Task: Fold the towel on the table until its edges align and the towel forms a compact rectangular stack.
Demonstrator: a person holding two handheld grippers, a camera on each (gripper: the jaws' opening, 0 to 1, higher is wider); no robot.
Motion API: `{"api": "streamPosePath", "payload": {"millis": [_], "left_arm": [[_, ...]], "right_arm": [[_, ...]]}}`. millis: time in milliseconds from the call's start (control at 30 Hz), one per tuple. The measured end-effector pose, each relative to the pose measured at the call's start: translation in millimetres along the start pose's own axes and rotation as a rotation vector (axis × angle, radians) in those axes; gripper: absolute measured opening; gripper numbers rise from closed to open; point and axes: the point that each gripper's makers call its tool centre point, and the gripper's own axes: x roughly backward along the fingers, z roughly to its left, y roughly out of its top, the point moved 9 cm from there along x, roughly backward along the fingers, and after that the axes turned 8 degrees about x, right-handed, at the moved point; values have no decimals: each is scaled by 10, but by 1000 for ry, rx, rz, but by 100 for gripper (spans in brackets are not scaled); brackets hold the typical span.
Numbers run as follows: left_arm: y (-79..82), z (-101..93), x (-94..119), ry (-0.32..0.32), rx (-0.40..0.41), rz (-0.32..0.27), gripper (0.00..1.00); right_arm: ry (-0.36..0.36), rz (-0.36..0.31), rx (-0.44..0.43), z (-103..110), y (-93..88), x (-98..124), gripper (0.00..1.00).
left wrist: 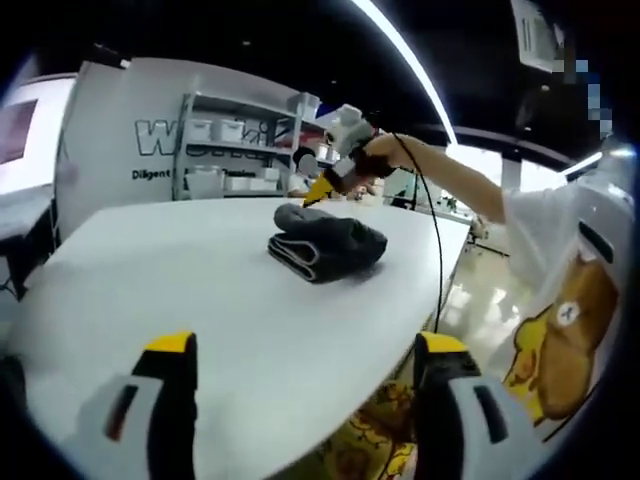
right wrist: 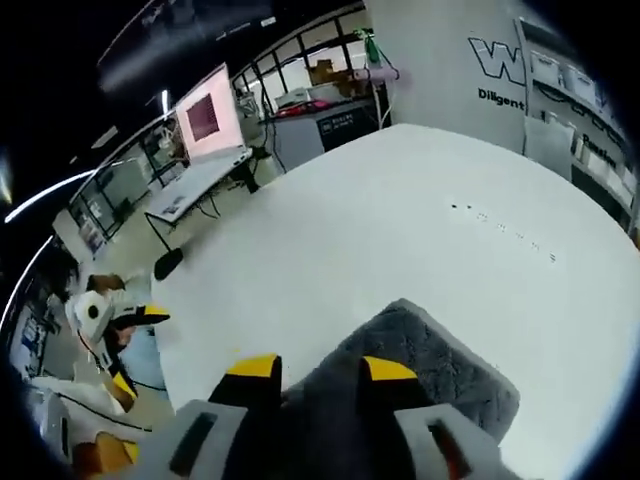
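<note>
A dark grey towel (left wrist: 325, 245) lies folded into a thick bundle on the white table (left wrist: 150, 270), toward its far side. In the left gripper view my left gripper (left wrist: 305, 345) stands wide open at the near edge, well short of the towel and holding nothing. A hand holds my right gripper (left wrist: 320, 190) just above the towel's far end. In the right gripper view that gripper (right wrist: 320, 368) has its jaws partly open over the towel (right wrist: 450, 385), whose fuzzy corner lies beneath them. The left gripper (right wrist: 135, 350) shows beyond the table edge (right wrist: 200, 330).
A person in a white bear-print shirt (left wrist: 570, 310) stands at the table's right side, with a cable (left wrist: 437, 250) hanging from the right gripper. Shelves with bins (left wrist: 225, 150) stand behind the table. A desk with a pink-lit monitor (right wrist: 205, 115) stands beyond the table.
</note>
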Motion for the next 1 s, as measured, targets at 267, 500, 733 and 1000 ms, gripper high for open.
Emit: {"api": "streamPosePath", "payload": {"millis": [267, 500, 733, 1000], "left_arm": [[70, -37, -63, -4, -14, 1, 95], [148, -86, -229, -23, -36, 21, 95], [266, -155, -405, -31, -61, 47, 95], [369, -259, -599, -26, -70, 78, 95]], "right_arm": [[-80, -109, 72, -38, -299, 753, 54], [-187, -129, 121, -112, -914, 1299, 68], [-211, -184, 123, -131, -1448, 1570, 77], [-201, -180, 141, -166, -1989, 1595, 100]]}}
